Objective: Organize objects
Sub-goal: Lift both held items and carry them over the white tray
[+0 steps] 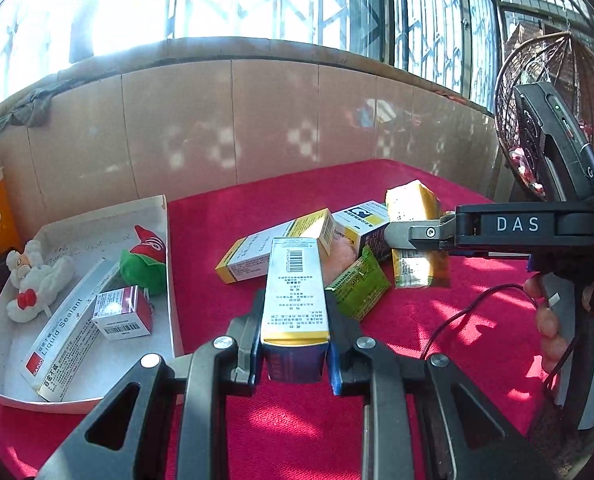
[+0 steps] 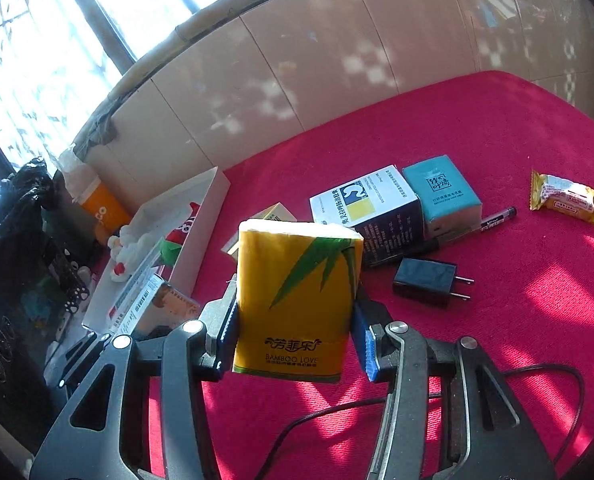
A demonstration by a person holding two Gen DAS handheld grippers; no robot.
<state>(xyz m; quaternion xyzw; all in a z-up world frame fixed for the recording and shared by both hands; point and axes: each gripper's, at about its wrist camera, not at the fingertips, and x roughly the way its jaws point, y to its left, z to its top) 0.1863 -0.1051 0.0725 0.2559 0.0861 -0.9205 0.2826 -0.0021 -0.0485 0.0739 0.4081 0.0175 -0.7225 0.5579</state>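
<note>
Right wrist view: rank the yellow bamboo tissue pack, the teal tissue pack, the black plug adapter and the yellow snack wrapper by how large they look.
1. Yellow bamboo tissue pack, though it is nearest the camera, which inflates it.
2. Teal tissue pack.
3. Black plug adapter and yellow snack wrapper look alike; no ranking between them.

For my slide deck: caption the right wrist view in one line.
Right hand-held gripper clamps a yellow tissue pack above the red cloth, the white tray beyond.

Left gripper (image 1: 295, 320) clamps a white-and-yellow barcoded carton (image 1: 294, 286) — right gripper (image 1: 411, 236) grips a yellow tissue pack (image 1: 413, 208) — above red cloth (image 1: 437, 312).
</note>
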